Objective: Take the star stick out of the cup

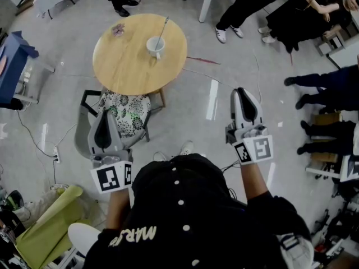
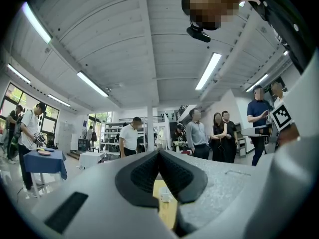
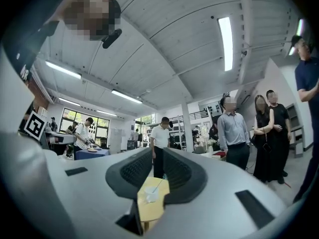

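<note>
A white cup (image 1: 155, 45) stands on a round wooden table (image 1: 129, 66), with a thin stick (image 1: 162, 28) leaning out of it toward the far right. Its star end is too small to make out. Both grippers hover well short of the table, over the floor. My left gripper (image 1: 104, 112) is at the near left with its jaws together and nothing in them. My right gripper (image 1: 241, 92) is at the near right, jaws a narrow gap apart and empty. The cup (image 3: 151, 195) and table (image 3: 148, 212) show far off between the right pads, and the cup (image 2: 164, 197) shows below the left pads.
A chair with a patterned cushion (image 1: 124, 112) is tucked at the table's near edge. A small pinkish thing (image 1: 118, 29) lies on the table's far left. People (image 1: 314, 10) sit and stand at the right. A blue-draped table (image 1: 12, 66) is at the left.
</note>
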`<state>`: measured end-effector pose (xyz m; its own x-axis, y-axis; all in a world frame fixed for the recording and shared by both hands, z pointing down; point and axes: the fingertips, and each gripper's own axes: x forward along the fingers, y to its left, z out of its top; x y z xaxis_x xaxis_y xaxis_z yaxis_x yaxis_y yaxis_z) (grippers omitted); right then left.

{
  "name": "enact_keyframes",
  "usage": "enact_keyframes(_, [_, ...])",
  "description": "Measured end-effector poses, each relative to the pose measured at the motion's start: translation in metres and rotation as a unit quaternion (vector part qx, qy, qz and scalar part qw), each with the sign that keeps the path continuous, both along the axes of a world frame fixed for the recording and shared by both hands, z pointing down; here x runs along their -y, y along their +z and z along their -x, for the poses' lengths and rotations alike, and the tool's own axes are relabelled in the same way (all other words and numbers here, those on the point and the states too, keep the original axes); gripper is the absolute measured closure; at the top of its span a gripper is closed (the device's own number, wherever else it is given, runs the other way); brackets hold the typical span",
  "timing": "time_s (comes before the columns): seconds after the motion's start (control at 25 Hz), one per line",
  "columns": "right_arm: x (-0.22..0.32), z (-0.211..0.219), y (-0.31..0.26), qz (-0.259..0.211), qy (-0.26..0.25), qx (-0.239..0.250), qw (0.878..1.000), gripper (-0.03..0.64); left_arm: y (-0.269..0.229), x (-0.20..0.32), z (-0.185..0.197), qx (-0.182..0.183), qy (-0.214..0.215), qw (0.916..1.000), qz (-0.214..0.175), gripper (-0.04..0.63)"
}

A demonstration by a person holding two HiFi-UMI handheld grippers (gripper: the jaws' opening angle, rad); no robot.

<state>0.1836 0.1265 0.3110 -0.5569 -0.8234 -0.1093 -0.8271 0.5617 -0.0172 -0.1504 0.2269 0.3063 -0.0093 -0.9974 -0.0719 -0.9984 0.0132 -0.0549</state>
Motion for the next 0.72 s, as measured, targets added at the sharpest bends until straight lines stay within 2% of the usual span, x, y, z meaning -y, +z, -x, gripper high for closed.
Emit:
enact_keyframes(0.12, [0.005,-0.004,0.001,0.007,-0.011,0.010,1.000,0.421,0.001,0.002,-0.007,0.000,-0.003,1.0000,0.005,0.591])
enact_keyframes(0.2, [0.009,-0.009,0.000,0.009,-0.017,0.012,1.000,0.390,0.001,0.005,-0.014,-0.001,-0.005,1.0000,0.007,0.591])
enact_keyframes(0.4, [0.016,-0.024,0.002,0.012,-0.032,-0.003,0.999,0.385,0.001,0.008,-0.032,-0.002,-0.019,0.9997,0.012,0.591])
enact_keyframes(0.72, [0.033,-0.059,0.006,0.012,-0.038,0.003,0.999,0.387,0.007,0.012,-0.064,-0.006,-0.037,0.9992,0.016,0.591])
